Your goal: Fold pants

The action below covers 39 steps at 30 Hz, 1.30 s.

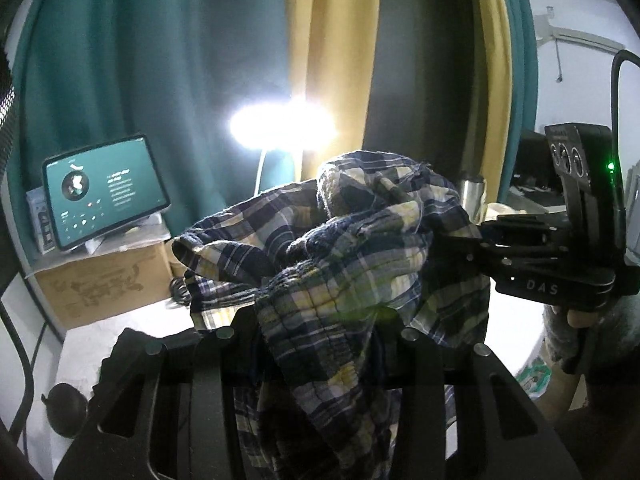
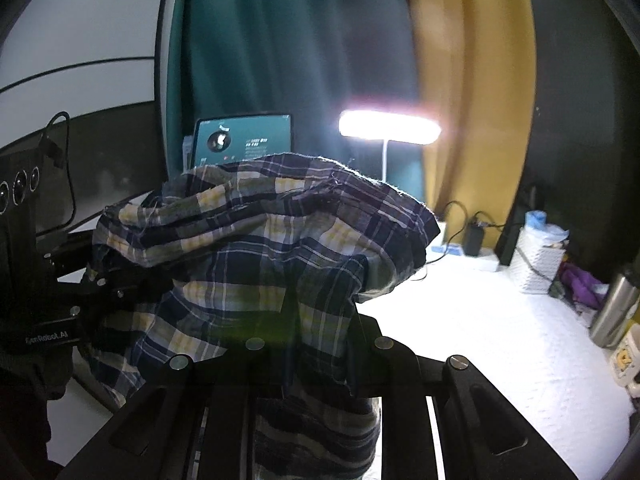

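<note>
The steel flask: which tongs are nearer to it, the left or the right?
Right. The steel flask stands off to the right of the right tongs. The left tongs are farther, on the other side of the right ones, and both grip the plaid pants.

A lit tablet (image 1: 105,192) stands on a cardboard box (image 1: 108,280) before teal curtains (image 1: 160,60). A bright lamp (image 2: 390,128) glows beside a yellow curtain (image 2: 480,80); a steel bottle (image 2: 614,308) stands right.

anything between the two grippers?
Only the plaid pants, bunched and held up between the left gripper and the right gripper; the left wrist view shows it.
</note>
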Each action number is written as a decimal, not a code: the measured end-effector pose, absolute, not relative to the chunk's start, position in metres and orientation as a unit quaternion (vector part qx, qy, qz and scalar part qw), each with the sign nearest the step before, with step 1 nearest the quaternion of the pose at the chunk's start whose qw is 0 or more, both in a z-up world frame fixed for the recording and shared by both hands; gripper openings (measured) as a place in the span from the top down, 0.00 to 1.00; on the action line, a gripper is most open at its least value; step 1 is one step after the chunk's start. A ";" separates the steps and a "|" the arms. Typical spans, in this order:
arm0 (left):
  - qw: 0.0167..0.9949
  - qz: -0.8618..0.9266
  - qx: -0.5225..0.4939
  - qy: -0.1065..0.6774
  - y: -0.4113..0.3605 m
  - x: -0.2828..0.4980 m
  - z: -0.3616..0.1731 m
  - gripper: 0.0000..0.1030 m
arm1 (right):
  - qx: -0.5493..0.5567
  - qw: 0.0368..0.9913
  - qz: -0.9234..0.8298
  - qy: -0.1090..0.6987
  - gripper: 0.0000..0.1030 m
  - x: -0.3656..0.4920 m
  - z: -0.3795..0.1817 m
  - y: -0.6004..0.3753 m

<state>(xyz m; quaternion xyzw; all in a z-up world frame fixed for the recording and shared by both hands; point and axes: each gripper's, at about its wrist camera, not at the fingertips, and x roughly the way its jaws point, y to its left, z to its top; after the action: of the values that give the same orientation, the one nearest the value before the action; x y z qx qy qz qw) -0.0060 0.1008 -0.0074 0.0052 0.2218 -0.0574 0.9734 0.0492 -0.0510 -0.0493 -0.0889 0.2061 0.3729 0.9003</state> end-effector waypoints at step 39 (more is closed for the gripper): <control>0.926 -0.037 -0.036 0.373 0.156 0.116 -0.109 0.62 | -0.055 0.851 0.376 0.363 0.81 0.190 -0.167 0.015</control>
<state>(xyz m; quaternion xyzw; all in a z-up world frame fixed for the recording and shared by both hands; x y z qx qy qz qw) 0.1156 0.1560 -0.1092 -0.0356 0.3734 -0.0368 0.9263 0.1904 0.0147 -0.1672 -0.0551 0.3634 0.3758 0.8507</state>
